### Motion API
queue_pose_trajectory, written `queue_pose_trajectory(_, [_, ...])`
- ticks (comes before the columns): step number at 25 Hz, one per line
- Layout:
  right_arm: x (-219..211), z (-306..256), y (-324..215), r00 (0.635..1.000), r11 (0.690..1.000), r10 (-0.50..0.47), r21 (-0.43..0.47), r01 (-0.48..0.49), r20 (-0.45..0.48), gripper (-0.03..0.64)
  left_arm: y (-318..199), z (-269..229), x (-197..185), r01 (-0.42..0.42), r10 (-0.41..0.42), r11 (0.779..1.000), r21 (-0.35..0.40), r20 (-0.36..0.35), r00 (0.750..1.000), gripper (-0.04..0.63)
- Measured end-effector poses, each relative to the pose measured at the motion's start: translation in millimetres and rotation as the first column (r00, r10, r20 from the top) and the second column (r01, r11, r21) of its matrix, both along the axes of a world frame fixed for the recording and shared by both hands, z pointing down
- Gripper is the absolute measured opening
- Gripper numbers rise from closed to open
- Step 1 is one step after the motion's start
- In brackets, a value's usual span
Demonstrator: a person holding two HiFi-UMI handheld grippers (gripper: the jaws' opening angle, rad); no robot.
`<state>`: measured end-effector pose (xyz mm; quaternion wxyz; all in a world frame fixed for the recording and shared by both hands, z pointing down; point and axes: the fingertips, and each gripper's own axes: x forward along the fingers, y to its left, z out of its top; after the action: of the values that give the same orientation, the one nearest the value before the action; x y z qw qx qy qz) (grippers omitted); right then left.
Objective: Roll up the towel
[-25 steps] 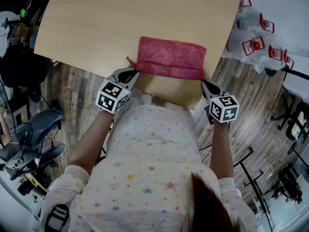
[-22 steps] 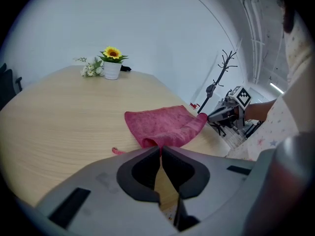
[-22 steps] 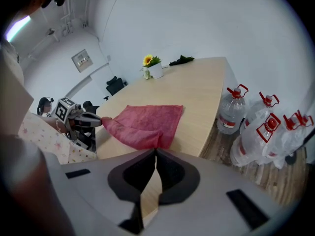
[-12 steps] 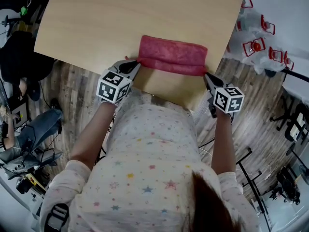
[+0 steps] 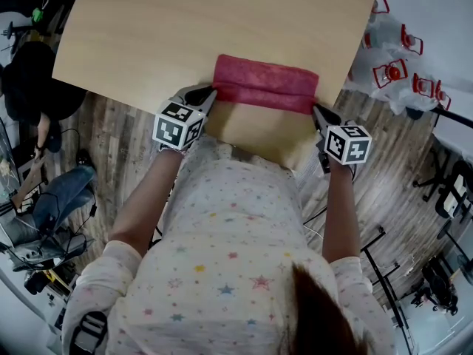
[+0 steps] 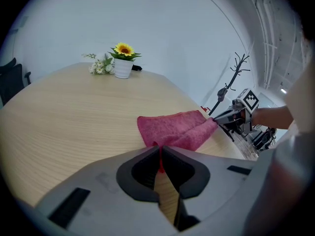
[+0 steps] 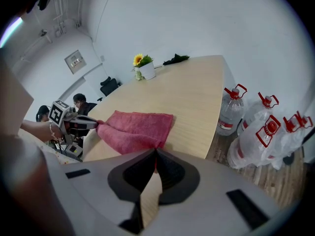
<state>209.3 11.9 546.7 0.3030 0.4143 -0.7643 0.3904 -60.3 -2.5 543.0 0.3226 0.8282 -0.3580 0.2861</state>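
Looking down from the head view, the red towel (image 5: 264,86) lies on the wooden table (image 5: 185,28) close to the edge nearest the person, doubled over on itself into a long, narrow band. The left gripper (image 5: 209,93) meets the band's left end and the right gripper (image 5: 316,109) meets its right end. Water bottles (image 5: 392,69) stand on the floor beyond the table's right side.

In the left gripper view, the left gripper (image 6: 159,149) has its jaws pressed together on a thin strip of towel (image 6: 172,129) at the near corner. The cloth rises from the table (image 6: 64,112) into the jaws. The right gripper (image 6: 231,118) holds the far end. A potted sunflower (image 6: 123,65) stands at the far side of the table.

In the right gripper view, the right gripper (image 7: 155,154) has its jaws closed on the towel (image 7: 135,127) corner, with a red sliver showing between them. The left gripper (image 7: 81,123) grips the opposite end. The water bottles (image 7: 231,109) stand beside the table (image 7: 197,87).
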Motion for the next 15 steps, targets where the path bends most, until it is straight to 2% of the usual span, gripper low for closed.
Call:
queue_pose_trajectory(5, [3,0,-5,1.000,1.000,0.001,0.017,-0.001,-0.015,0.009,-6,-1,2,0.027,-0.027,0.999,0.019,0.008,1.000,0.025])
queue_pose_trajectory(8, [6,-10,-7,1.000,0.998,0.022,0.064,-0.021,-0.008,0.031,-7,-6,0,0.031,-0.032,0.998,0.049,0.017,0.999,0.061])
queue_pose_trajectory(11, [11,-24,-8,0.999,0.990,0.053,0.127,-0.053,0.011,0.037,-9,-14,-13,0.087,-0.089,0.992,0.097,0.025,0.996,0.071])
queue_pose_trajectory(13, [12,-33,-4,0.999,0.986,0.044,0.162,-0.045,0.009,0.044,-7,-18,-21,0.121,-0.123,0.987,0.107,0.016,0.992,0.071])
queue_pose_trajectory(15, [8,-37,2,1.000,0.983,0.011,0.185,-0.010,-0.006,0.046,-2,-20,-22,0.110,-0.114,0.987,0.118,0.027,0.993,0.071])
